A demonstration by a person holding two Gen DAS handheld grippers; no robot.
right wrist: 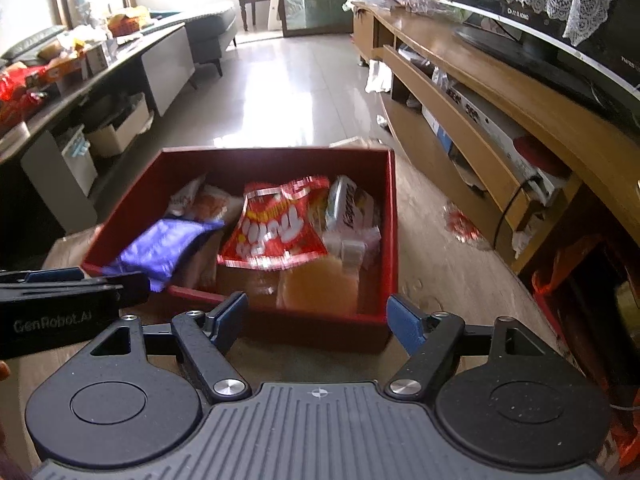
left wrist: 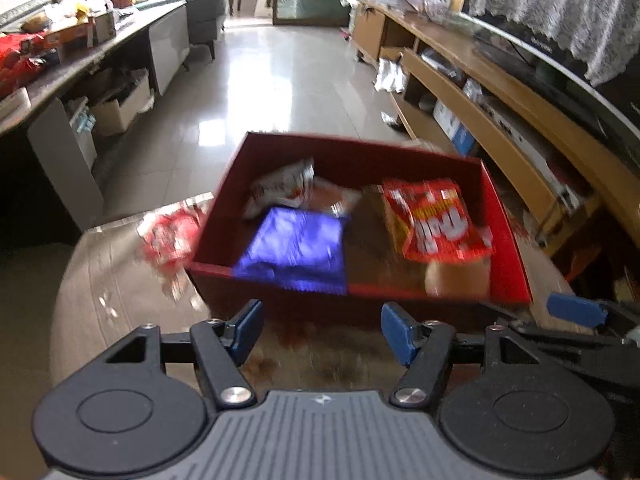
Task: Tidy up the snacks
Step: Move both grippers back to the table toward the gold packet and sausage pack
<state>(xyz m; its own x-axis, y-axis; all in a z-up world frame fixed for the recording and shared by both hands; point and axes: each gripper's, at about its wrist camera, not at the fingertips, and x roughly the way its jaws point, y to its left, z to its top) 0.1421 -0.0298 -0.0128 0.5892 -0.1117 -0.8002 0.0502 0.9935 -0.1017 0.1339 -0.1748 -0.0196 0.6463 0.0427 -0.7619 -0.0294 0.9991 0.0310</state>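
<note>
A red box (left wrist: pixel 508 240) sits on a brown, cardboard-like surface (left wrist: pixel 100 280) in a living room, directly ahead of both grippers. Seen from the right wrist, the same box (right wrist: pixel 390 216) is open at the top and holds most of the snacks.

Inside it, the biggest item is a red snack bag (right wrist: pixel 276 236) lying across the middle, tilted up against the things beneath it. To its left lies a purple packet (right wrist: pixel 168 248), whose near corner hangs over the box's front wall. In the left wrist view that purple packet (left wrist: pixel 296 248) lies at the front of the box, beside the red bag (left wrist: pixel 436 220). A white packet (right wrist: pixel 348 204) stands against the box's right wall, and a pale orange round snack (right wrist: pixel 320 286) rests at the near right corner. A white and orange bag (left wrist: pixel 280 190) lies at the back left.

Outside the box, a small red wrapper (left wrist: pixel 170 236) lies on the surface just beside its left wall. Another small red wrapper (right wrist: pixel 462 226) lies well to the right.

The left gripper (left wrist: pixel 320 330) has its jaws spread wide and empty, just short of the box's front wall. The right gripper (right wrist: pixel 318 320) is likewise spread and holds nothing.
</note>
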